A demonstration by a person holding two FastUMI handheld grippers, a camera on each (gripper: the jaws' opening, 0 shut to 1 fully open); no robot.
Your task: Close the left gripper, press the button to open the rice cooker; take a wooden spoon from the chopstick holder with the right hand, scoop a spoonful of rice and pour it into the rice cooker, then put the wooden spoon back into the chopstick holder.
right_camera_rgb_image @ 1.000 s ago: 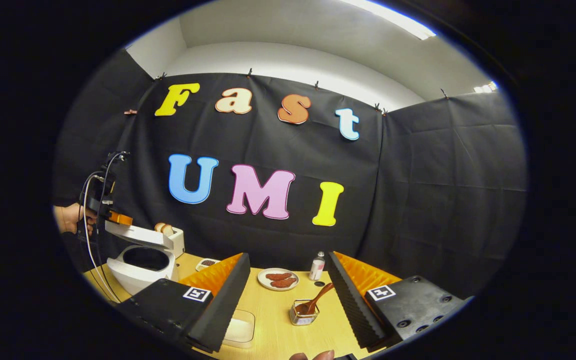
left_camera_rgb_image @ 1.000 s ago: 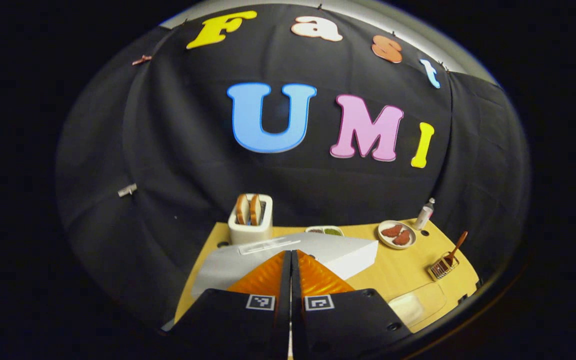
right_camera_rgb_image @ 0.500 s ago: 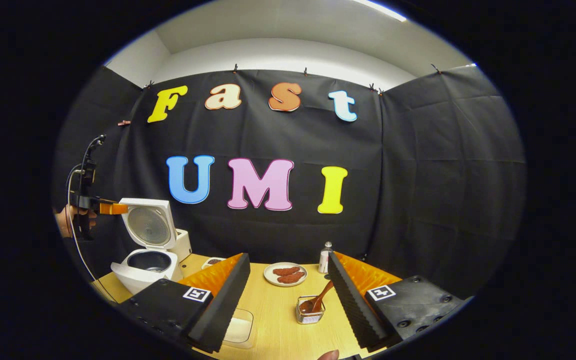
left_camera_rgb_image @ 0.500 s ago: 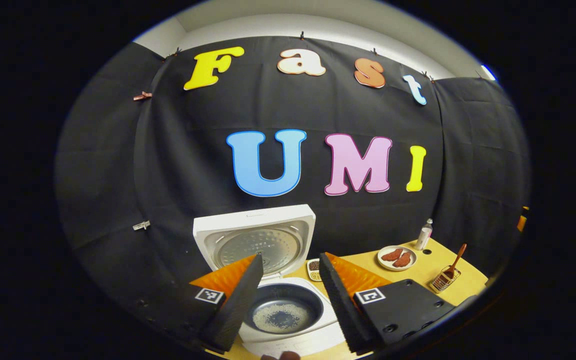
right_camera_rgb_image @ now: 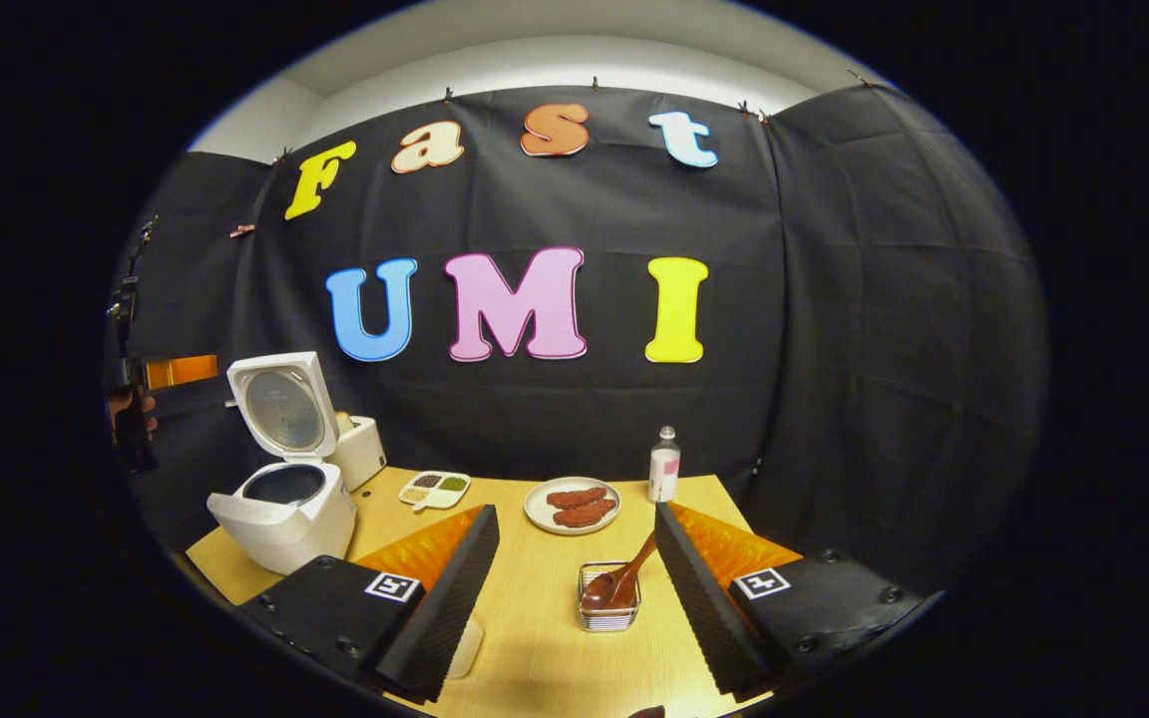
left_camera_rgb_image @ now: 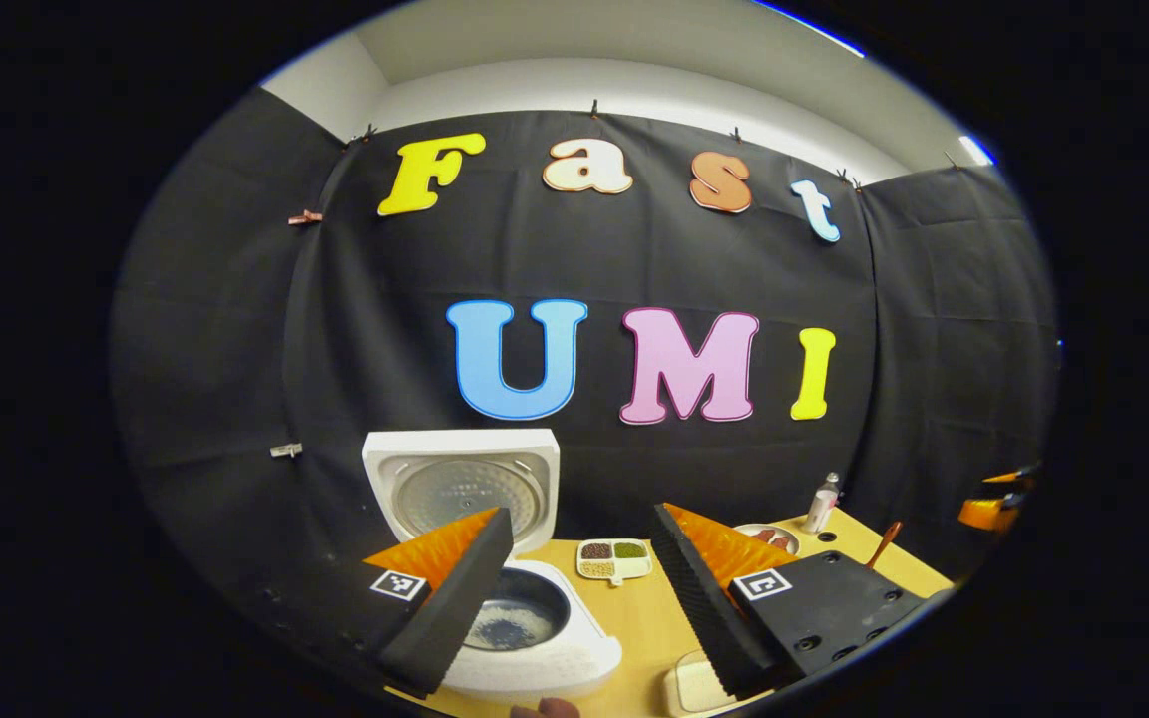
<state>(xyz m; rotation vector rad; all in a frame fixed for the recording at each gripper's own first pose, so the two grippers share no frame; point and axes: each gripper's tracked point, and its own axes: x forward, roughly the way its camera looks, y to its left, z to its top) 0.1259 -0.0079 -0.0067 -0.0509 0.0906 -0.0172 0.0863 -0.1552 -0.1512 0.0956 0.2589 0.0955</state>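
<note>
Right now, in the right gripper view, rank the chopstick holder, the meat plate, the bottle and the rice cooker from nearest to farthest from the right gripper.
1. chopstick holder: between the open fingers of the right gripper, wooden spoon inside.
2. meat plate: straight ahead, mid-table.
3. bottle: behind the plate, at the back edge.
4. rice cooker: far left, lid up.

Left gripper view: from above the table's (left_camera_rgb_image: 634, 623) left end, close over the open rice cooker (left_camera_rgb_image: 525, 638), facing the back wall
Right gripper view: from the near edge, farther right, looking down over the chopstick holder (right_camera_rgb_image: 608, 608)
Shared: rice cooker (right_camera_rgb_image: 285, 509), compartment dish (left_camera_rgb_image: 614, 558), bottle (right_camera_rgb_image: 664, 465)
</note>
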